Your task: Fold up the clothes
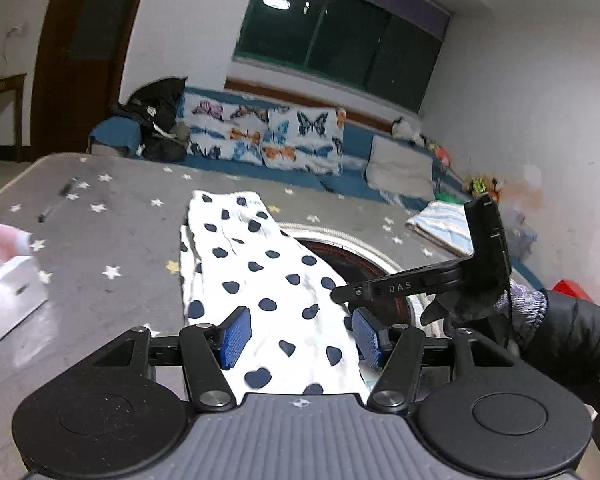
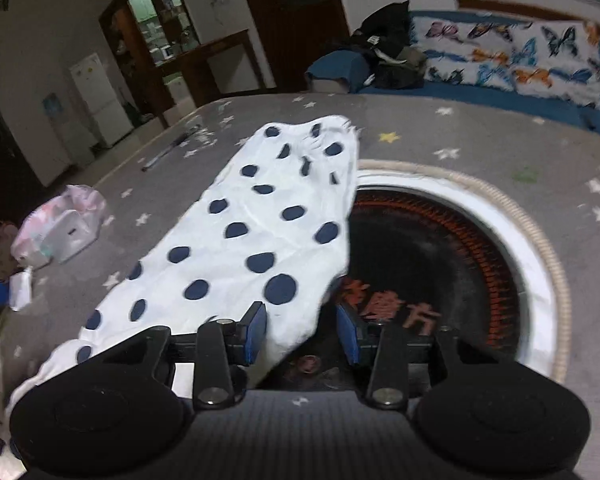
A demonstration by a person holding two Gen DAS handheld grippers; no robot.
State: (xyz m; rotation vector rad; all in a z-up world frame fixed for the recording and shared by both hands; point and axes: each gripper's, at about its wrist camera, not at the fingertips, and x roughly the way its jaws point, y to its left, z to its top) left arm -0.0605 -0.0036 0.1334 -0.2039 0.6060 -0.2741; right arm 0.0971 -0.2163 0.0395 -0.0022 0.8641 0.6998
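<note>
A white garment with dark blue dots (image 1: 260,280) lies lengthwise on the grey star-print tablecloth (image 1: 100,240). Its right edge hangs over a round heater well (image 2: 440,264) set into the table. My left gripper (image 1: 302,338) is open above the garment's near end, with its blue pads (image 1: 236,338) on either side of the cloth. My right gripper (image 2: 302,332) is also open, and the garment's (image 2: 236,240) near right corner lies between its fingers. In the left wrist view the right gripper (image 1: 342,293) comes in from the right, held by a gloved hand (image 1: 520,304).
A white box (image 1: 8,300) with a pink bag (image 2: 60,220) sits at the table's left edge, and a pen (image 1: 56,200) lies further back. A folded striped cloth (image 1: 440,224) lies on the right. A blue sofa with a butterfly cover (image 1: 268,136) stands behind the table.
</note>
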